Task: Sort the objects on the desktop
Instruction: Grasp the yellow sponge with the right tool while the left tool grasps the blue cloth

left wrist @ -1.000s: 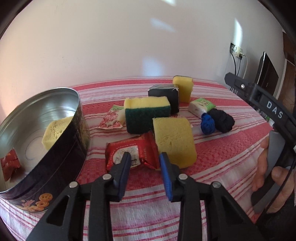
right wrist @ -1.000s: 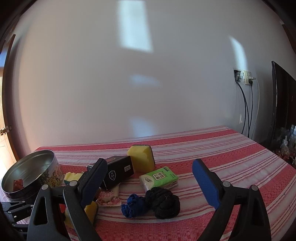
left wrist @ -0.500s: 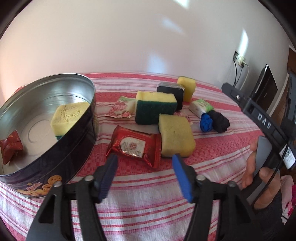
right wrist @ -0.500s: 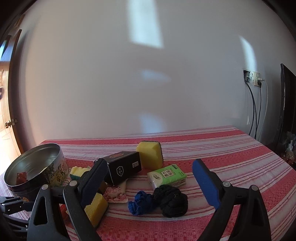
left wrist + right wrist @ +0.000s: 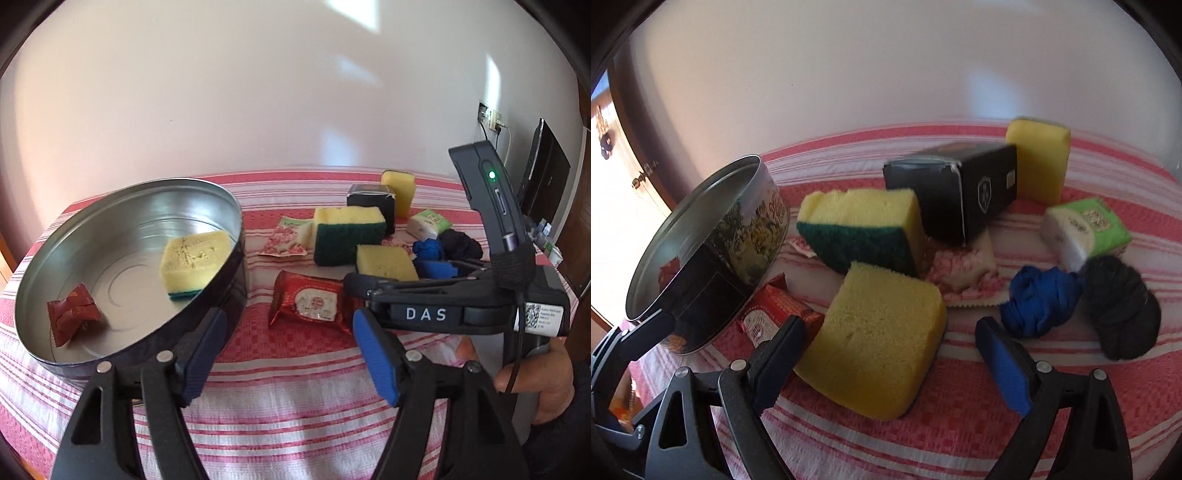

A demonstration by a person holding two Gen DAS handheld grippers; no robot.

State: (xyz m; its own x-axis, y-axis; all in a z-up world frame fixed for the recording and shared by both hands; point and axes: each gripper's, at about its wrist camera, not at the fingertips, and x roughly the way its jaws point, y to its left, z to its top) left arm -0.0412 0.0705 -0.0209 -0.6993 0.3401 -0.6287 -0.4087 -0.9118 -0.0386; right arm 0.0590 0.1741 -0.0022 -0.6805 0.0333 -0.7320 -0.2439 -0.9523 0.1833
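My right gripper (image 5: 890,354) reaches down over a plain yellow sponge (image 5: 886,343), which lies between its jaws. The jaws are closing, and a gap still shows at the right pad. My left gripper (image 5: 291,354) stands open over the striped cloth with nothing in it. It sits just short of a red snack packet (image 5: 314,302) and beside the round tin (image 5: 221,295). Inside the tin lie a yellow sponge (image 5: 195,258) and a small red wrapped candy (image 5: 72,314). A hand (image 5: 535,387) holds the right gripper's handle at the right edge.
Behind the sponge lie a green-and-yellow scouring sponge (image 5: 857,221), a black box (image 5: 960,188), an upright yellow sponge (image 5: 1038,158), a pink packet (image 5: 964,273), a green tissue pack (image 5: 1086,229), a blue fabric ball (image 5: 1041,299) and a black one (image 5: 1119,302). A wall stands close behind.
My left jaws have widened and that gripper has drawn back from the red packet. My right gripper has swung down and forward, so the plain yellow sponge now lies between its jaws.
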